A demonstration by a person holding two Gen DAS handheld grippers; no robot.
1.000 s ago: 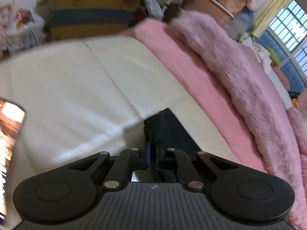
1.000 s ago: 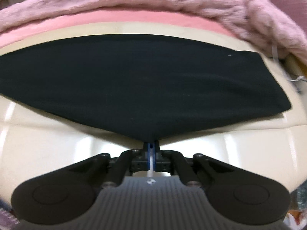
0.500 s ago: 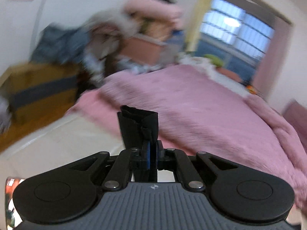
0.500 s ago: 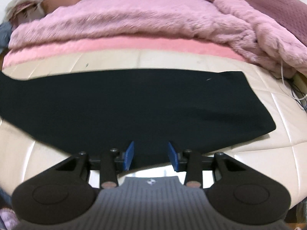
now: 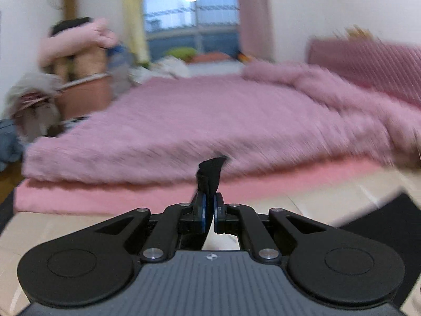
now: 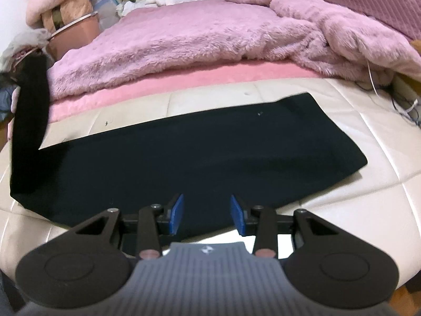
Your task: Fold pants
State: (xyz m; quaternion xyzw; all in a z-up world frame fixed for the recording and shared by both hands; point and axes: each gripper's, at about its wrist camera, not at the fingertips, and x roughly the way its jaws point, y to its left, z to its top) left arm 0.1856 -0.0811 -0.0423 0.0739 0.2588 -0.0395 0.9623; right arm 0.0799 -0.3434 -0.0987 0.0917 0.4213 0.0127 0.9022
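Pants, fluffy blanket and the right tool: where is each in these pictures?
pants (image 6: 200, 158), right wrist view, middle of the flat black cloth on the mattress.
fluffy blanket (image 6: 200, 34), right wrist view, its furry pink top.
right tool (image 6: 206, 214), right wrist view, the gap between its blue fingertips, which stand apart.

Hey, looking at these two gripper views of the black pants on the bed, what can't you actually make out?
- Left wrist view: motion blur smears the pink blanket and window clutter.
- Left wrist view: only a tuft of the black pants shows past the left gripper; its body hides the rest.
- Right wrist view: the pants' raised end runs off the left edge.
- Right wrist view: the right gripper covers the pants' near edge.
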